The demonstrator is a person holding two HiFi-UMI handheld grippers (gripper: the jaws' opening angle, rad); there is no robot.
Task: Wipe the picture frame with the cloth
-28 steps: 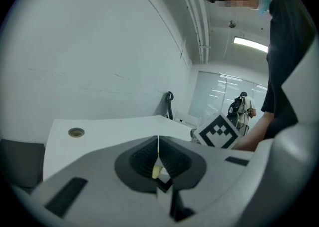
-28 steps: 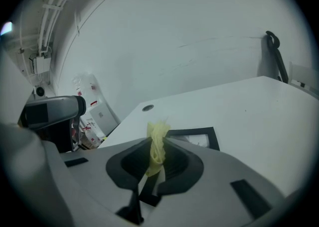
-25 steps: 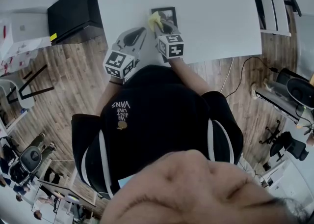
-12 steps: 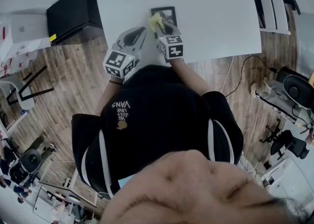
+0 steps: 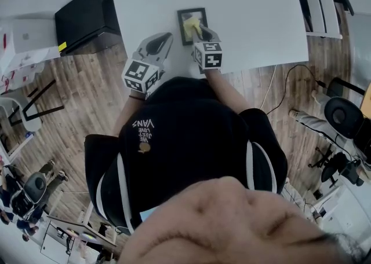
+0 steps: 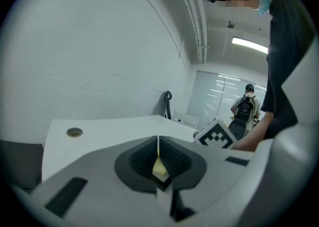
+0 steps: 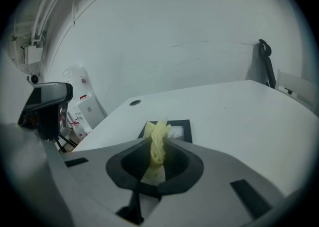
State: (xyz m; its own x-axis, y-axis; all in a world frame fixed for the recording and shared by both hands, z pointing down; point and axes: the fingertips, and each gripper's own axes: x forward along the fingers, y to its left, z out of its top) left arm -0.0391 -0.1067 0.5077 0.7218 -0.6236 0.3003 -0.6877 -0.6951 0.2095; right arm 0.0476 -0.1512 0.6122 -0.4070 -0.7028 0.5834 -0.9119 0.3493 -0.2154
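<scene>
The right gripper point(image 5: 196, 29), fingers clamped on the yellow cloth point(image 5: 191, 24), has slid from the left edge of the picture frame point(image 5: 181, 27) onto its middle, upper centre of the table point(image 5: 249, 14). Wiping looks underway. The left gripper point(image 5: 164, 40) idles beside, fingers closed.

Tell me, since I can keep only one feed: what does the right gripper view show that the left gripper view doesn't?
Only the right gripper view: the yellow cloth pinched in the right gripper, and the picture frame lying flat. Only the left gripper view: the left gripper, jaws together, the right gripper's marker cube, and a person with a backpack. Both: the white table and its round hole.
</scene>
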